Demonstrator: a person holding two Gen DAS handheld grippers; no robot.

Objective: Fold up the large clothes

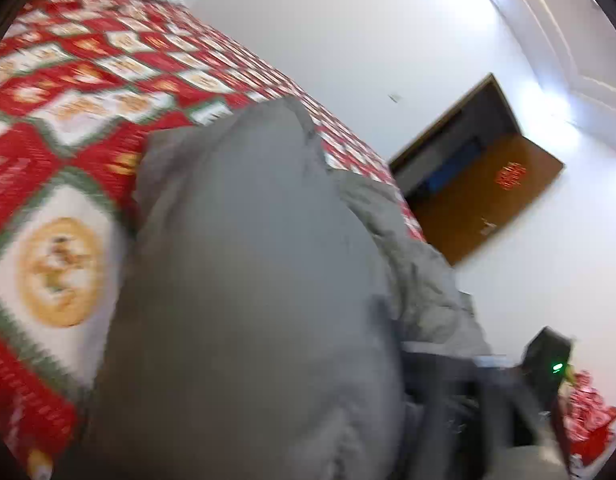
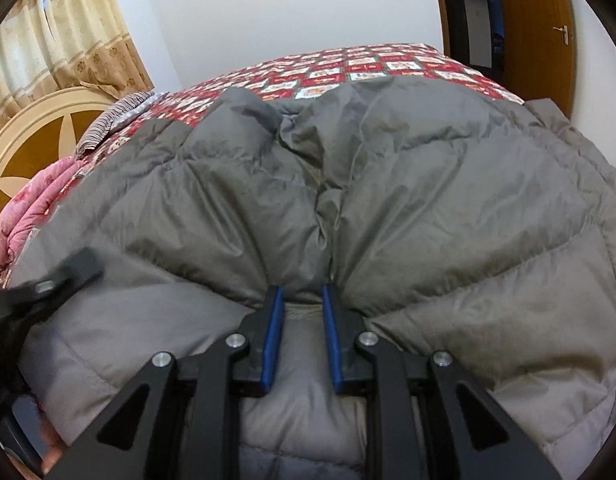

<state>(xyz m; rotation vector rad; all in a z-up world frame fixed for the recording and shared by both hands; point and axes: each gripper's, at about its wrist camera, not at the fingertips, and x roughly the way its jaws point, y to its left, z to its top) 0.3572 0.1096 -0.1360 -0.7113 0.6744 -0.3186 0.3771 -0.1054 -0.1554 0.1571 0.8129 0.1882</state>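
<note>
A large grey puffer jacket [image 2: 408, 184] lies spread over the bed with the red patterned quilt [image 2: 348, 68]. My right gripper [image 2: 303, 294] has its blue-padded fingers [image 2: 272, 340] parted by a narrow gap, and a fold of the jacket's edge sits between them. In the left wrist view the jacket [image 1: 247, 280] fills the middle, blurred and close. The left gripper's own fingers do not show there. The left gripper [image 2: 73, 270] shows blurred at the left of the right wrist view, over the jacket's lighter lining; its state is unclear. The right gripper's body [image 1: 508, 392] shows low right in the left wrist view.
A cream and brown headboard [image 2: 31, 140] and curtains [image 2: 59, 28] stand at the left. A pink blanket [image 2: 31, 204] and a striped pillow [image 2: 111, 120] lie at the bed's head. A brown door [image 2: 536, 28] stands open at the right in a white wall [image 1: 348, 32].
</note>
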